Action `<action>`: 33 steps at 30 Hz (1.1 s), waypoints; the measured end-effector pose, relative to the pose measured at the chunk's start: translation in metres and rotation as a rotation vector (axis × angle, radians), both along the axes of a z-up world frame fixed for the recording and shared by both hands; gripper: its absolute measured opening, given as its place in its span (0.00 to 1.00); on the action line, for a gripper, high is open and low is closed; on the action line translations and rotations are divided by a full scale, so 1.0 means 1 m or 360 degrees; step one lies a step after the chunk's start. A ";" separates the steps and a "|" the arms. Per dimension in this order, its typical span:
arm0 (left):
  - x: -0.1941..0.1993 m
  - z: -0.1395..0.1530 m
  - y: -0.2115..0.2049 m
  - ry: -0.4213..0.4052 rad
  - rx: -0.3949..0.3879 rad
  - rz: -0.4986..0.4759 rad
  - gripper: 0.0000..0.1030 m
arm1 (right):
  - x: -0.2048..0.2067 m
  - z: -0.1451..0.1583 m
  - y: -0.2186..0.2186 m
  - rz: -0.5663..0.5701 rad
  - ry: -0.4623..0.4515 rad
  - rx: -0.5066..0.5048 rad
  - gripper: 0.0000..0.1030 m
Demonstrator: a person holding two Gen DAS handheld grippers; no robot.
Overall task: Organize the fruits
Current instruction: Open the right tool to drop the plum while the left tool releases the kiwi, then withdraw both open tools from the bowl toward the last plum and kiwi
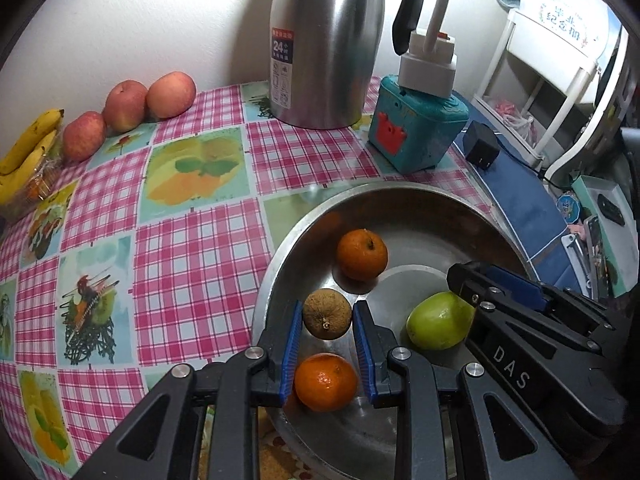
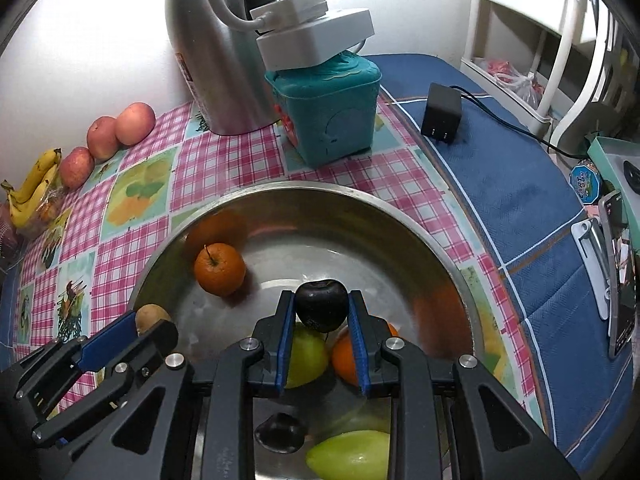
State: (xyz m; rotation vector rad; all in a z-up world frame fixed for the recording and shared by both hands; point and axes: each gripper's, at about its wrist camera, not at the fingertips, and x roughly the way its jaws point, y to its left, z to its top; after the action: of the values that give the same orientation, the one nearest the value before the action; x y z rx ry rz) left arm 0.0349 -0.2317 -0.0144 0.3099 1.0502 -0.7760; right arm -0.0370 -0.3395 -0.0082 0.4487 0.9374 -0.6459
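Observation:
A steel bowl (image 1: 280, 264) stands on the checked tablecloth. In the left wrist view my left gripper (image 1: 328, 308) is shut on a brown round fruit (image 1: 327, 314) at its fingertips, low over the bowl's near left side. An orange (image 1: 326, 382) lies under the fingers, and another orange (image 1: 362, 254) lies farther in. In the right wrist view my right gripper (image 2: 321, 298) is shut on a dark plum-like fruit (image 2: 321, 306) above a green fruit (image 2: 308, 354) and an orange (image 2: 346, 356). Both grippers hang side by side over the bowl.
Three apples (image 1: 124, 106) and bananas (image 1: 28, 152) lie along the wall at the far left. Behind the bowl stand a steel thermos (image 1: 324, 40) and a teal box (image 1: 416, 128) with a white power strip on top. A black adapter (image 1: 482, 146) sits on blue cloth to the right.

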 end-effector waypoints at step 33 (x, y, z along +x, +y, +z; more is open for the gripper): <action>0.036 0.017 0.076 0.0152 -0.0022 0.0412 0.70 | -0.010 0.016 0.027 0.0054 0.0043 -0.0036 0.61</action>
State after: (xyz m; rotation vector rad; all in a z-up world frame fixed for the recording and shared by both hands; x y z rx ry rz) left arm 0.0714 -0.1560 0.0023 0.1221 1.1484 -0.5691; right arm -0.0468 -0.3120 0.0077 0.4039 0.9603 -0.6328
